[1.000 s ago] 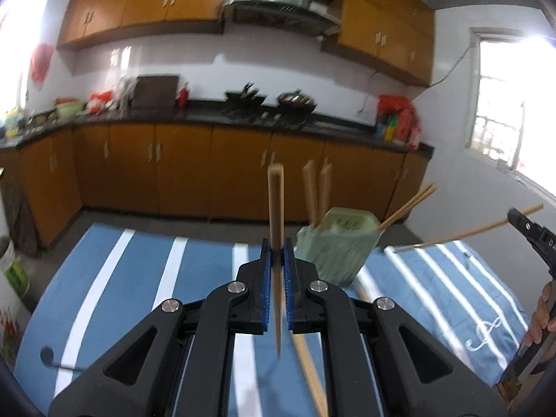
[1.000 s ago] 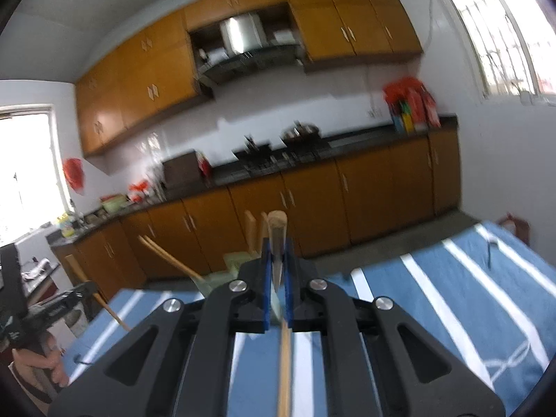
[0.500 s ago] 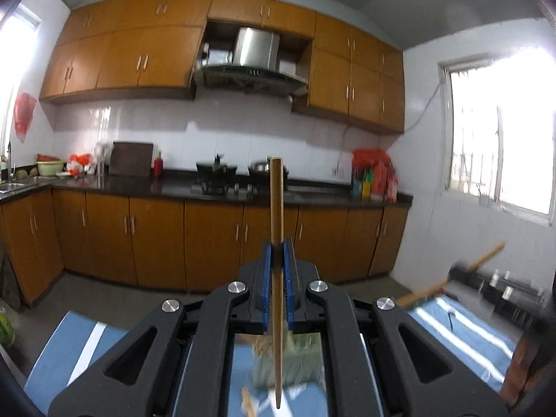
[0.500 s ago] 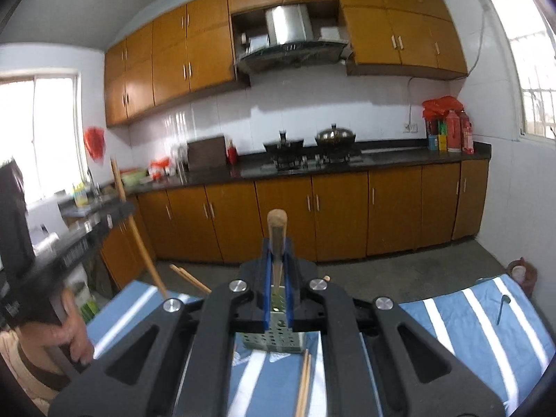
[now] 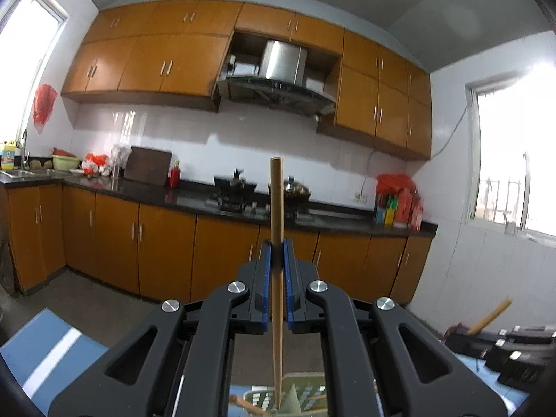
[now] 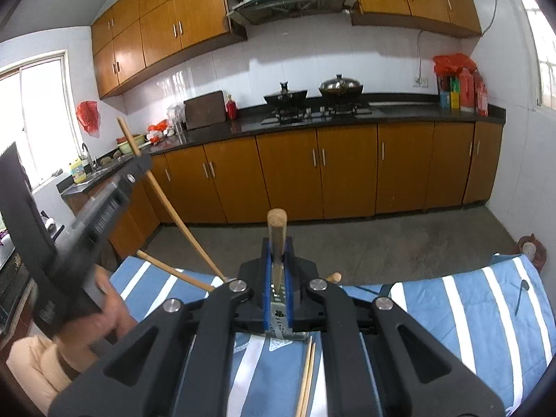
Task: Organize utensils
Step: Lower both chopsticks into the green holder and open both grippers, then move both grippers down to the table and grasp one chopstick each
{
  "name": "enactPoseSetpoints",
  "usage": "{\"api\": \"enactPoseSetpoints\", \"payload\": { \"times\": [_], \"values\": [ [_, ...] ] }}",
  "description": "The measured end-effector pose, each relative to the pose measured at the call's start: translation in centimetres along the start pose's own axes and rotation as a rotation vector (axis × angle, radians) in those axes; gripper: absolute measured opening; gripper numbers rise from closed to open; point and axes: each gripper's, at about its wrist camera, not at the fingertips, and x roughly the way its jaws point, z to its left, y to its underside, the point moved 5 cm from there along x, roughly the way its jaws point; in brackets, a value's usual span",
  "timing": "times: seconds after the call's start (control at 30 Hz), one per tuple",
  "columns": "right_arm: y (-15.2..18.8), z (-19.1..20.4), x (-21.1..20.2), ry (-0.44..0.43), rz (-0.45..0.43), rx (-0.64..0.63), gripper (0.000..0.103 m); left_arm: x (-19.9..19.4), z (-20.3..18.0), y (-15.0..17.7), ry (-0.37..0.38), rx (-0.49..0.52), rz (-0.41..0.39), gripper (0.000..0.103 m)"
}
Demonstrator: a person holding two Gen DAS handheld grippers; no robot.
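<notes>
My left gripper [image 5: 277, 245] is shut on a wooden chopstick [image 5: 277, 208] that stands upright, its lower tip just over the pale green perforated utensil holder [image 5: 295, 394] at the bottom of the left wrist view. My right gripper [image 6: 277, 245] is shut on a second chopstick [image 6: 277, 226], and the holder [image 6: 278, 314] shows between and below its jaws. Seen from the right wrist, the left gripper [image 6: 137, 165] carries its chopstick [image 6: 173, 208] slanting down toward the holder. Another chopstick [image 6: 173, 271] leans out of the holder to the left.
The holder stands on a blue cloth with white stripes [image 6: 451, 312]. A pair of loose chopsticks [image 6: 305, 378] lies on it in front of the holder, and a small dark utensil [image 6: 520, 295] at the far right. A hand [image 6: 104, 305] grips the left tool. Cabinets and a counter stand behind.
Both grippers have risen and closed in over the holder with their chopsticks. The left view has tipped up from the cloth to the kitchen wall, and the holder has slid to its bottom edge.
</notes>
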Motion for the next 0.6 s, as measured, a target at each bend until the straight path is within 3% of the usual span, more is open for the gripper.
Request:
{"api": "enactPoseSetpoints", "payload": {
  "times": [0.1,0.33,0.37,0.4,0.47,0.6],
  "values": [
    [0.4,0.0,1.0,-0.002,0.023,-0.001,0.008,0.8,0.3,1.7,-0.007,0.002,0.050,0.007],
    [0.8,0.2,1.9,0.002,0.039,0.013,0.010,1.1,0.7,2.5,0.026,-0.007,0.106,0.009],
    [0.9,0.2,2.0,0.007,0.037,0.013,0.013,1.1,0.6,2.5,0.029,-0.006,0.114,0.014],
    [0.8,0.2,2.1,0.011,0.038,0.011,0.017,1.2,0.6,2.4,0.030,-0.007,0.118,0.029],
    [0.9,0.3,2.1,0.015,0.034,0.014,0.023,0.6,0.8,2.0,0.017,-0.009,0.111,0.048],
    [0.7,0.4,1.4,0.023,0.005,0.016,0.023,0.1,1.2,1.1,0.012,-0.017,0.102,0.049]
  ]
}}
